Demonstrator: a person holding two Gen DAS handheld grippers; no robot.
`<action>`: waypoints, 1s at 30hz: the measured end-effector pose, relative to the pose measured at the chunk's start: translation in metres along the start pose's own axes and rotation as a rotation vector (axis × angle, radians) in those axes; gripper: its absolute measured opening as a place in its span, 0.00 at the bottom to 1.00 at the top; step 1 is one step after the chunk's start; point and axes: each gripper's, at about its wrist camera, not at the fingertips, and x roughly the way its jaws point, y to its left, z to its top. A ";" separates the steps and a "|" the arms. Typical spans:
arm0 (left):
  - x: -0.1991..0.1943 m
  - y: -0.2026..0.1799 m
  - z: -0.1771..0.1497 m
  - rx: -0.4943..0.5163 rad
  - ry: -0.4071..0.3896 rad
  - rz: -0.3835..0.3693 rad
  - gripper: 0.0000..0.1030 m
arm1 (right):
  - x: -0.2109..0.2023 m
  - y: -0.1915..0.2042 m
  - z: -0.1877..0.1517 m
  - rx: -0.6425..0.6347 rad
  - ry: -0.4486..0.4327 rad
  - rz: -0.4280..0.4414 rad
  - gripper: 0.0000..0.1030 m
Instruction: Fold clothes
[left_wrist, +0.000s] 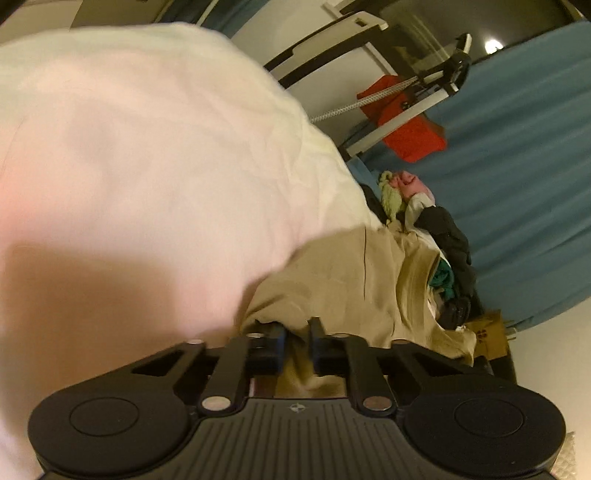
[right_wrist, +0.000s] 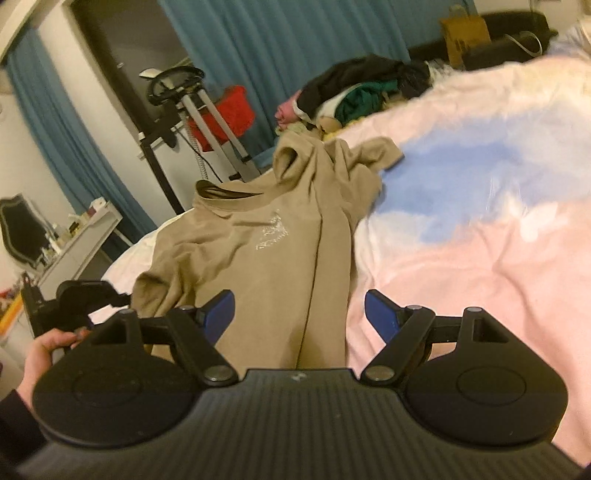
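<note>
**Bedroom, bed surface with tan shirt spread for folding**

Bedding: pink and blue bedspread (right_wrist: 480, 221) covers the bed, open and flat to the right of the garment; pale cloth fills the left half of the left wrist view, blurred.

Right gripper (right_wrist: 299, 314): jaws spread wide, blue fingertips (right_wrist: 221, 310) apart with nothing between them; poised above the lower part of the tan shirt (right_wrist: 258, 236), contact not discernible.

Left gripper (left_wrist: 297, 343): jaws drawn nearly together, tan fabric lying in the narrow gap at the shirt's edge; whether the cloth is truly pinched cannot be told. Seen also at the left edge of the right wrist view, held by a hand (right_wrist: 44, 350).

Tan shirt: lies lengthwise on the bed, collar toward the far end, pale print on the chest, one lengthwise crease, far sleeve bunched and rumpled; its right edge meets bare bedspread.

Clothes pile (right_wrist: 354, 88): dark, green and pink items heaped at the far end of the bed, beyond the shirt's bunched sleeve.

Surroundings: blue curtains (right_wrist: 280, 40) behind; exercise machine (right_wrist: 192, 107) with red item (right_wrist: 229, 110) beside the bed's far left corner; white shelf (right_wrist: 85, 229) at left
</note>
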 end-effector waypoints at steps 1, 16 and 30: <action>-0.002 -0.006 0.010 0.038 -0.020 0.005 0.07 | 0.003 -0.002 0.000 0.012 0.003 -0.003 0.76; 0.033 -0.084 0.128 0.604 -0.232 0.388 0.06 | 0.038 0.002 -0.002 -0.078 -0.016 -0.101 0.76; -0.066 -0.003 0.038 0.561 0.149 0.275 0.47 | 0.043 0.023 -0.002 -0.156 -0.034 -0.066 0.76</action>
